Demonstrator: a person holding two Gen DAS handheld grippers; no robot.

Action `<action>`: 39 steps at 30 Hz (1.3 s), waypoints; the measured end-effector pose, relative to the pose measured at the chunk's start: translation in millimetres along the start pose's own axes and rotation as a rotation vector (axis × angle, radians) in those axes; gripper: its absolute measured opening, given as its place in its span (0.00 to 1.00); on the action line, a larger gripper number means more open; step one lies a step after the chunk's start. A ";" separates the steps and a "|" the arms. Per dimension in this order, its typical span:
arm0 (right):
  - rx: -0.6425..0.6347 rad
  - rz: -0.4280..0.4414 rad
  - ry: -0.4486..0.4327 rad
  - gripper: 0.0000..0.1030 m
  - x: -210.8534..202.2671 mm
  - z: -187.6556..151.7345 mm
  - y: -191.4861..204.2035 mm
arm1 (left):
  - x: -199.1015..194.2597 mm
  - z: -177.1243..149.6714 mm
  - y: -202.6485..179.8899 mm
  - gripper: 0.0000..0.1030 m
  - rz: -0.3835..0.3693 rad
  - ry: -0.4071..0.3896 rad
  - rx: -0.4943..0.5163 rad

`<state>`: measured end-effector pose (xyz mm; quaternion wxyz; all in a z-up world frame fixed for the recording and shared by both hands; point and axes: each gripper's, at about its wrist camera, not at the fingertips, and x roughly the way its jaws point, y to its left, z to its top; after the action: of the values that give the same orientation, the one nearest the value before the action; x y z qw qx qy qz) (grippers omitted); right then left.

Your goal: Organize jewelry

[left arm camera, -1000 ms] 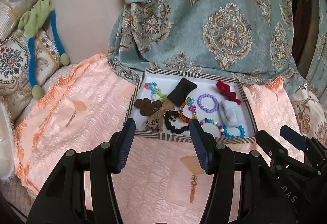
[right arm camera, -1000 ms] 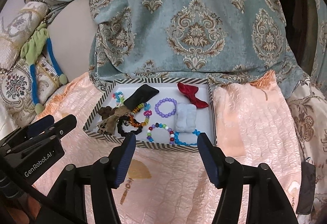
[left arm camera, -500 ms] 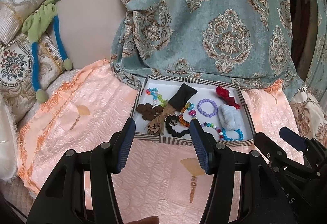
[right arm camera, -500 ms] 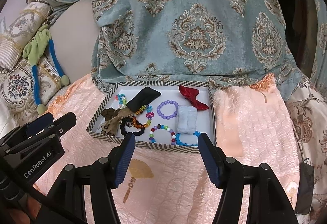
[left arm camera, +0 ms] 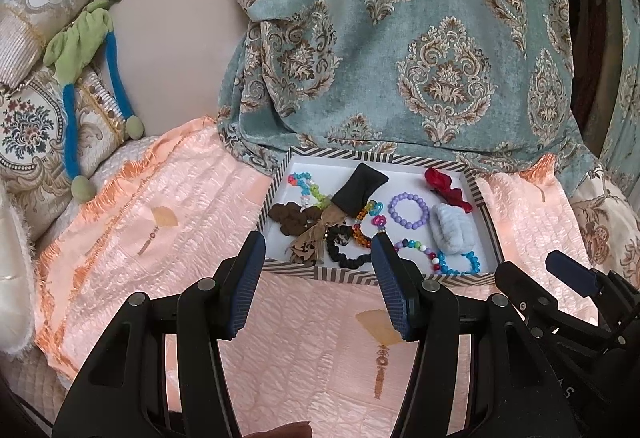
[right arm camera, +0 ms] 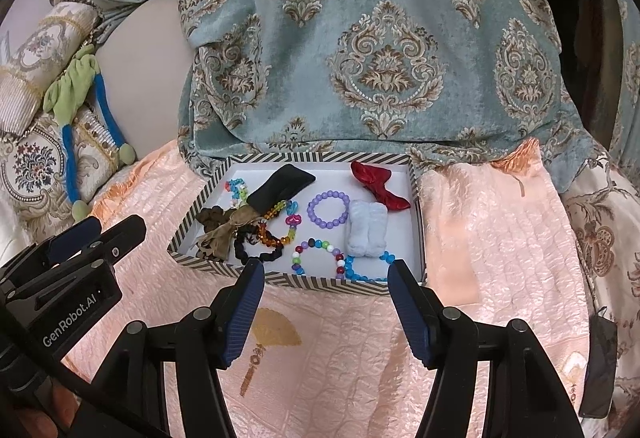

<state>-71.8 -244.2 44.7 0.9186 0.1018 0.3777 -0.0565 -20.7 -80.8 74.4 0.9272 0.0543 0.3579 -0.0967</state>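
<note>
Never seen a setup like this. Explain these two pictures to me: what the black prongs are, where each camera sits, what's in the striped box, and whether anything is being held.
The black prongs are handheld grippers, one in each of a person's hands, not a robot arm. Each carries a fisheye camera looking forward along its two blue-padded fingers. One picture comes from the left gripper, the other from the right gripper; each also glimpses the other gripper at its edge. Both are open and hold nothing. Ahead, on a peach quilted cloth, sits a striped box holding a purple bead bracelet, a red bow, a black pouch, a pale fuzzy scrunchie and other bead strands.
</note>
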 end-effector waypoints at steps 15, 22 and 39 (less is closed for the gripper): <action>-0.002 0.004 0.010 0.60 2.5 -0.5 0.7 | 2.8 -2.4 1.2 0.53 0.008 0.003 0.001; -0.003 0.005 0.012 0.60 2.4 -0.8 0.9 | 3.1 -4.3 1.7 0.53 0.010 0.000 -0.001; -0.002 0.010 0.024 0.60 5.6 -2.2 0.1 | 4.1 -6.1 3.2 0.53 0.013 0.006 -0.003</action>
<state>-69.3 -243.7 39.3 0.9144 0.1032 0.3881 -0.0504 -21.0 -77.2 67.3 0.9268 0.0556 0.3603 -0.0899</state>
